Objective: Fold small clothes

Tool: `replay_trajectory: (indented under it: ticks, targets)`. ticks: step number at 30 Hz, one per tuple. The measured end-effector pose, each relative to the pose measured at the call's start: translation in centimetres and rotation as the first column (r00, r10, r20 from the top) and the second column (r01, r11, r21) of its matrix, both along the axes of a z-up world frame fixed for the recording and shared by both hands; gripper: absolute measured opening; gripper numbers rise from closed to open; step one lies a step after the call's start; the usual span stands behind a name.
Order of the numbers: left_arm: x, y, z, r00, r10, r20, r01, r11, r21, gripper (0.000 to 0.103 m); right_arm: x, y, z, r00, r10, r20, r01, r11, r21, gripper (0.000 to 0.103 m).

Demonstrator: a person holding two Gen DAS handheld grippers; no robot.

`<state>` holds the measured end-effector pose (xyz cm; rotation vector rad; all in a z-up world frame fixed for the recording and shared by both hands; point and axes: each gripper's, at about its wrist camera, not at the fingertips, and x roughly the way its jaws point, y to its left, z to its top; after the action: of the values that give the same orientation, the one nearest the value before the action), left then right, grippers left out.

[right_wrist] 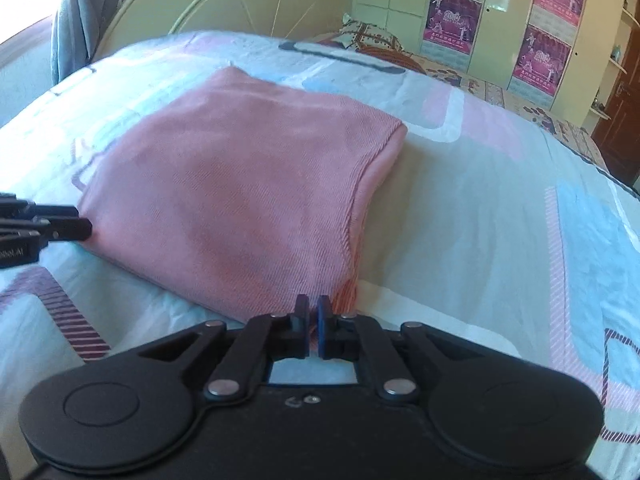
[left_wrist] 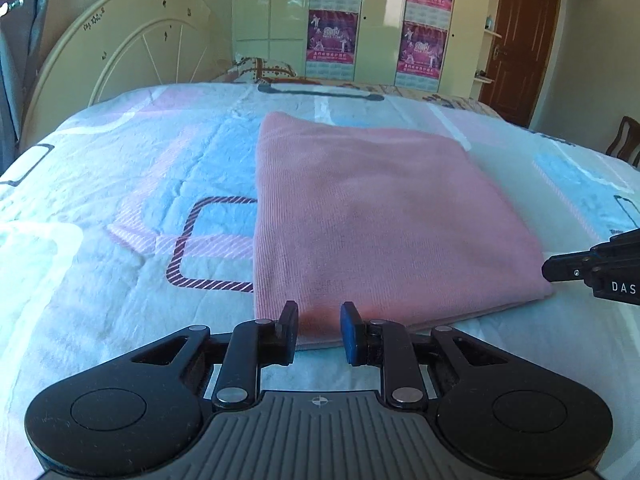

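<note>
A pink knitted garment (left_wrist: 372, 208) lies folded into a flat rectangle on the bed, also seen in the right wrist view (right_wrist: 240, 192). My left gripper (left_wrist: 319, 322) sits at the garment's near left edge, open, its pads a narrow way apart with the flat cloth showing between them. In the right wrist view the left gripper (right_wrist: 86, 228) reaches in from the left edge. My right gripper (right_wrist: 313, 308) is shut at the garment's near right corner, tips against the cloth; whether any cloth is pinched does not show. The right gripper (left_wrist: 548, 270) also appears at the right edge of the left wrist view.
The bedspread (left_wrist: 120, 168) is white with blue and pink patches and striped outlines. A cream headboard (left_wrist: 132, 44) stands at the far left. Patterned pillows (left_wrist: 264, 68) lie at the back, before a wardrobe with posters (left_wrist: 332, 36). A brown door (left_wrist: 520, 48) is at the right.
</note>
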<state>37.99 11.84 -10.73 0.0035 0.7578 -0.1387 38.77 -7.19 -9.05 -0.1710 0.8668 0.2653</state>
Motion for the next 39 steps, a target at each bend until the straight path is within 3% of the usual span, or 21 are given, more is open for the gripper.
replay_trajectory:
  ticks: [5, 7, 9, 11, 12, 15, 16, 17, 18, 19, 21, 22, 25, 32, 39]
  targets:
    - [-5.4, -1.6, 4.0, 0.997, -0.022, 0.08, 0.021, 1.0, 0.006, 0.023, -5.7, -1.2, 4.3, 0.997, -0.028, 0.074, 0.022, 0.997, 0.072, 0.005]
    - [-7.6, -2.1, 5.1, 0.995, -0.022, 0.101, 0.022, 1.0, 0.001, 0.023, -8.0, -1.6, 5.8, 0.994, -0.042, 0.097, 0.033, 0.995, 0.092, 0.015]
    - [-9.6, -2.4, 5.9, 0.993, -0.023, 0.113, 0.024, 1.0, -0.002, 0.023, -10.2, -2.0, 6.8, 0.993, -0.052, 0.11, 0.04, 0.993, 0.109, 0.017]
    - [-11.9, -2.4, 6.6, 0.992, -0.025, 0.127, 0.027, 1.0, -0.009, 0.023, -12.2, -2.5, 7.7, 0.988, -0.077, 0.133, 0.062, 0.992, 0.112, 0.029]
    - [-12.9, -2.4, 6.8, 0.991, -0.024, 0.132, 0.026, 1.0, -0.011, 0.023, -13.3, -2.7, 8.1, 0.986, -0.088, 0.145, 0.071, 0.99, 0.119, 0.041]
    - [-15.6, -2.3, 7.4, 0.99, -0.029, 0.135, 0.029, 1.0, 0.002, 0.028, -16.0, -3.1, 8.9, 0.981, -0.103, 0.163, 0.082, 0.988, 0.131, 0.041]
    - [-16.6, -2.3, 7.6, 0.989, -0.023, 0.143, 0.023, 1.0, 0.006, 0.047, -16.9, -3.2, 9.2, 0.98, -0.109, 0.166, 0.086, 0.987, 0.136, 0.044]
    - [-17.5, -2.3, 7.9, 0.987, -0.013, 0.162, 0.011, 1.0, 0.011, 0.077, -17.6, -3.2, 9.4, 0.978, -0.117, 0.171, 0.093, 0.986, 0.14, 0.047]
    - [-18.6, -2.2, 8.2, 0.981, 0.0, 0.193, -0.003, 1.0, 0.014, 0.087, -18.3, -3.3, 9.6, 0.976, -0.123, 0.18, 0.097, 0.985, 0.143, 0.06]
    - [-19.6, -2.1, 8.6, 0.976, 0.01, 0.219, -0.013, 1.0, 0.015, 0.094, -19.3, -3.3, 9.9, 0.971, -0.132, 0.198, 0.104, 0.984, 0.141, 0.077]
    - [-21.3, -2.0, 9.3, 0.972, 0.017, 0.233, -0.021, 1.0, 0.015, 0.095, -21.0, -3.4, 10.4, 0.961, -0.151, 0.23, 0.121, 0.983, 0.14, 0.097]
    - [-22.0, -2.0, 9.7, 0.972, 0.02, 0.235, -0.023, 1.0, 0.011, 0.095, -21.7, -3.6, 10.6, 0.959, -0.164, 0.23, 0.133, 0.981, 0.143, 0.103]
    - [-24.4, -2.1, 10.8, 0.967, 0.025, 0.254, -0.025, 1.0, -0.001, 0.103, -24.0, -3.7, 11.0, 0.953, -0.202, 0.228, 0.174, 0.975, 0.137, 0.103]
    - [-27.9, -3.1, 12.1, 0.959, 0.043, 0.281, -0.048, 0.999, 0.009, 0.103, -28.6, -4.1, 11.6, 0.927, -0.277, 0.252, 0.255, 0.96, 0.115, 0.103]
    - [-29.2, -4.0, 13.2, 0.951, 0.021, 0.308, -0.026, 1.0, 0.014, 0.103, -30.0, -4.7, 12.2, 0.918, -0.292, 0.268, 0.268, 0.955, 0.124, 0.103]
